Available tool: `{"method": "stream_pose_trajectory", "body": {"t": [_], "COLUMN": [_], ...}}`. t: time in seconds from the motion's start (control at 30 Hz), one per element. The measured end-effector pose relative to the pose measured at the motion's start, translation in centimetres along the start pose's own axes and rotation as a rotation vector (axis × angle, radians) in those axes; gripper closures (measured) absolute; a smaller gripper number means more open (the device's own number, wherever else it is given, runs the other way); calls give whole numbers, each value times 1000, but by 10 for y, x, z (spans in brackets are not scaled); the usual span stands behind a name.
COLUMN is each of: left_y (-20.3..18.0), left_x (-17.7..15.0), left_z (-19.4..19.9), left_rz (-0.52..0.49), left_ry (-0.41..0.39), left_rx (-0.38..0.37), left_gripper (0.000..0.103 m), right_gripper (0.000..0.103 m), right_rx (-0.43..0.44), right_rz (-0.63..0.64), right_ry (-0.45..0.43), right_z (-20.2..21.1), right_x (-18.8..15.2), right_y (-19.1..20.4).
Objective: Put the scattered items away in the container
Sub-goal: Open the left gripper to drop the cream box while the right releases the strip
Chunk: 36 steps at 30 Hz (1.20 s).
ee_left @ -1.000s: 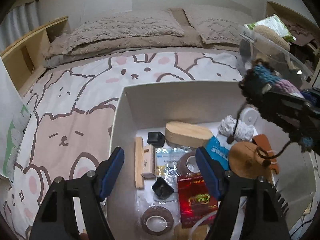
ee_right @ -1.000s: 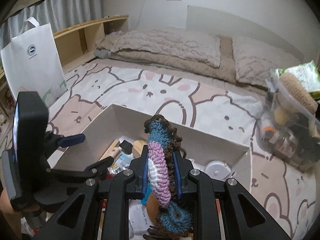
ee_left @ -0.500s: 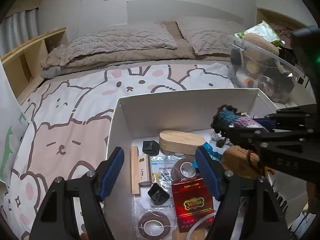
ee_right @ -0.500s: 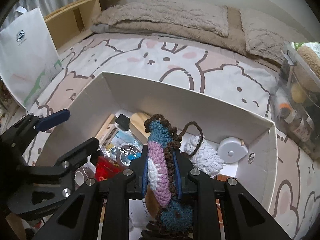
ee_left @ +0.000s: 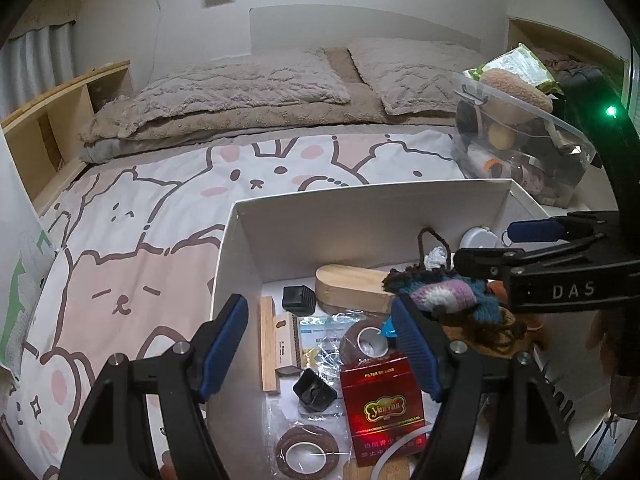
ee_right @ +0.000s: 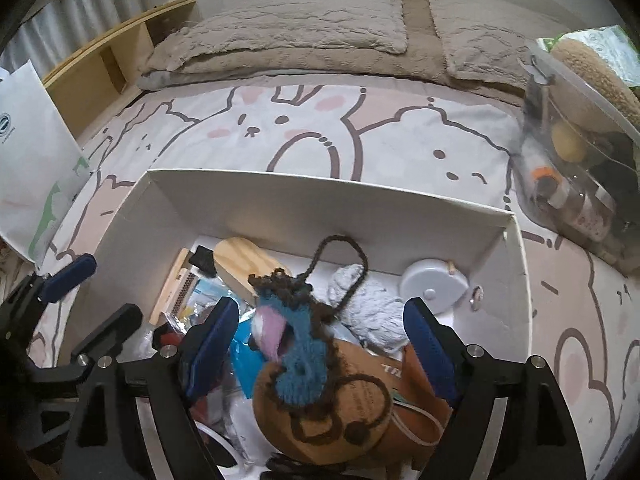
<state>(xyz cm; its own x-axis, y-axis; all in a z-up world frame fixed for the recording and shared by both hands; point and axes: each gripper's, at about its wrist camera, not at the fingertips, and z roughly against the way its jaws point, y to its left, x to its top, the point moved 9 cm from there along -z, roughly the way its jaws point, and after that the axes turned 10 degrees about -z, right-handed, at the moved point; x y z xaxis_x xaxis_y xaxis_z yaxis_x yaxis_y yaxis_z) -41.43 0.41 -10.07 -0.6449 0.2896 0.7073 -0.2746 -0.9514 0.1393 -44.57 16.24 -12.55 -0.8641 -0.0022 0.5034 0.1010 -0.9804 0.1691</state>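
Observation:
A white cardboard box (ee_left: pixel 360 220) (ee_right: pixel 320 204) sits on the bed and holds several items. A blue, pink and brown crocheted piece (ee_right: pixel 296 344) (ee_left: pixel 440 296) lies loose on a brown round item (ee_right: pixel 320 420) inside the box. My right gripper (ee_right: pixel 316 344) is open, its jaws wide on either side of the crocheted piece; it also shows in the left wrist view (ee_left: pixel 516 244). My left gripper (ee_left: pixel 320 344) is open and empty over the box's near left part, above a red carton (ee_left: pixel 384 404) and tape rolls (ee_left: pixel 366 338).
The box also holds a wooden oval block (ee_left: pixel 352 286), a white tape measure (ee_right: pixel 434 284), a pale cloth wad (ee_right: pixel 368 304) and wooden sticks (ee_left: pixel 268 344). A clear bin of items (ee_left: pixel 524 140) stands at the right. A white bag (ee_right: pixel 32 160) stands at the left.
My right gripper went down into the box and opened, letting go of the crocheted piece, which now rests on the brown item. The left gripper stayed open over the box.

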Motion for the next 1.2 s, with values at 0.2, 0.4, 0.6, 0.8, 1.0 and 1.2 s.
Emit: {"method": "stream_pose_trajectory", "body": {"t": [0.2,0.4,0.6,0.8,1.0,1.2], "left_y": [-1,0,0,8,14,16], "left_x": [0,1,1,2,1,0], "left_z": [0,2,3,6,7,13], "left_rz": [1,15,23,83,109,127], "left_ry": [0,-7,-1,-13,-1,14], "left_rx": [0,-18,-10,-3,-1,-11], "left_gripper": [29,18,17,7,0,0], "right_gripper": [8,2,0,0,0,0], "right_rx": [-10,-26,-11,-20,-22,-27], "right_rz": [12,2,-30,-27,-29,-28], "right_ry": [1,-39,-62,-75,-98,-104], "right_z": [2,9,19,24,31,38], "right_x": [-4,-4,-4,-9,-11,-16], "right_y": [-4,-8,-12,-13,-13,-13]}}
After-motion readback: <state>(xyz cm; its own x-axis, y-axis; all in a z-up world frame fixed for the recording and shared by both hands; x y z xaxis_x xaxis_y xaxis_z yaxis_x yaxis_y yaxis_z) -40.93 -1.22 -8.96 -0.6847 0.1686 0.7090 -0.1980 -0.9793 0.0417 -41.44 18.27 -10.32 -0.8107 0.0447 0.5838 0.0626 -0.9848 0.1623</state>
